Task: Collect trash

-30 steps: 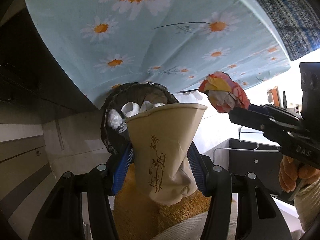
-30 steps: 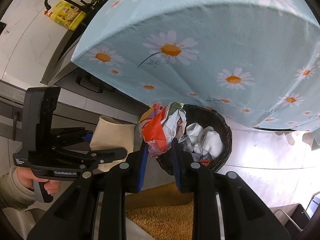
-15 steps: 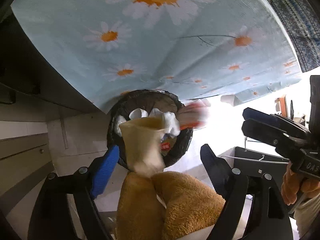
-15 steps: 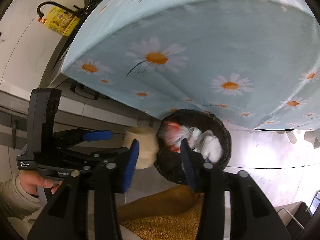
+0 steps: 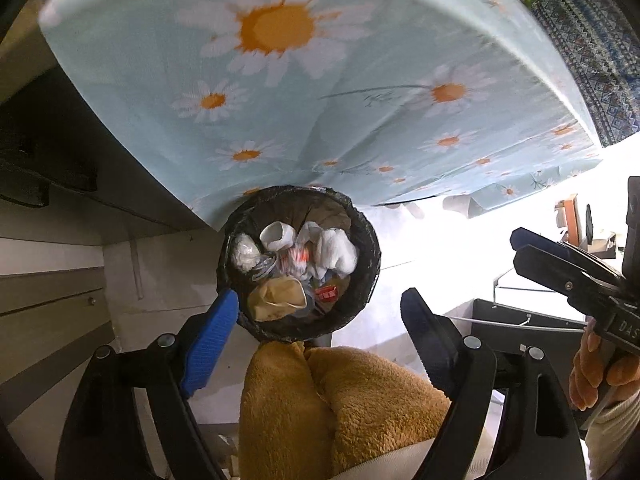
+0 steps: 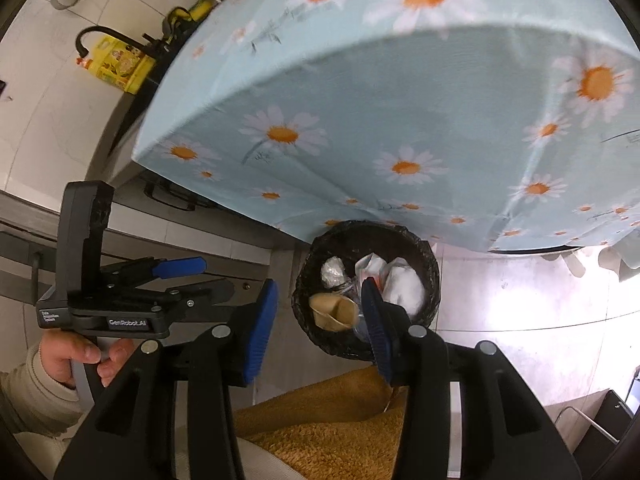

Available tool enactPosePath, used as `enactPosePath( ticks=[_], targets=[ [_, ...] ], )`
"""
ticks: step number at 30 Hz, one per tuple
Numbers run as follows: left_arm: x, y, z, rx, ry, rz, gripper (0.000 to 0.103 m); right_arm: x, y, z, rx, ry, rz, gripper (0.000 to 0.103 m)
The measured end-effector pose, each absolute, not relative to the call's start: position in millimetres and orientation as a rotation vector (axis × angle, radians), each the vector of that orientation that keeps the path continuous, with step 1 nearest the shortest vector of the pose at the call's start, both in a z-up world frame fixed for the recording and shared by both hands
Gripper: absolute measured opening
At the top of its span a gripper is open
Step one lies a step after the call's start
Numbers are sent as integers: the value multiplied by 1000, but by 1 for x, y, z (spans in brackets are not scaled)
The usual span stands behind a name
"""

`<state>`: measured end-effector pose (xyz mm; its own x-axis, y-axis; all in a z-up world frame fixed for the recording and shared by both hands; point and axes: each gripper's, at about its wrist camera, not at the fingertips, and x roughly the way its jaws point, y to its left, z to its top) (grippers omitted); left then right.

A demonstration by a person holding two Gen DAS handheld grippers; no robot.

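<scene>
A black-lined trash bin (image 5: 362,280) (image 6: 424,256) stands on the floor under the edge of the daisy tablecloth. Inside lie a tan paper cup (image 5: 276,300) (image 6: 334,312), white crumpled tissues (image 5: 334,250) (image 6: 402,286) and a red-and-white wrapper (image 5: 298,256) (image 6: 370,270). My left gripper (image 5: 316,312) hangs open above the bin with nothing between its blue pads. My right gripper (image 6: 320,320) is also open and empty, just above the bin's near rim. Each gripper shows from the side in the other's view, the left gripper (image 6: 176,276) and the right gripper (image 5: 532,248).
The daisy-print tablecloth (image 5: 320,92) overhangs the bin from behind. An orange fleece-covered lap (image 5: 340,400) fills the foreground. Grey cabinet drawers (image 5: 48,300) stand left. A dark crate (image 5: 532,336) sits right. A yellow bottle (image 6: 120,64) rests on the counter.
Both grippers opened. The tan cup dropped from the left gripper and the colourful wrapper from the right one; both now lie inside the bin.
</scene>
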<state>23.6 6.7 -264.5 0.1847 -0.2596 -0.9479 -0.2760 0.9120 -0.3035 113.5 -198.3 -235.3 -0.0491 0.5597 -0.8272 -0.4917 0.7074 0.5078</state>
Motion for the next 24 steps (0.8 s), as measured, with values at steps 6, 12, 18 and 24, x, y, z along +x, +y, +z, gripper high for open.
enactPosePath(
  ticks=[6, 12, 18, 24],
  targets=[
    [15, 0, -226, -457, 1331, 47, 81, 113, -213, -206, 74, 1325, 872, 52],
    [7, -12, -187, -435, 1257, 87, 81, 111, -231, -172, 75, 1252, 916, 58],
    [-4, -32, -146, -398, 1167, 130, 81, 108, -247, -139, 63, 1157, 971, 63],
    [-12, -50, -105, -375, 1089, 161, 81, 108, -269, -112, 79, 1081, 987, 69]
  ],
)
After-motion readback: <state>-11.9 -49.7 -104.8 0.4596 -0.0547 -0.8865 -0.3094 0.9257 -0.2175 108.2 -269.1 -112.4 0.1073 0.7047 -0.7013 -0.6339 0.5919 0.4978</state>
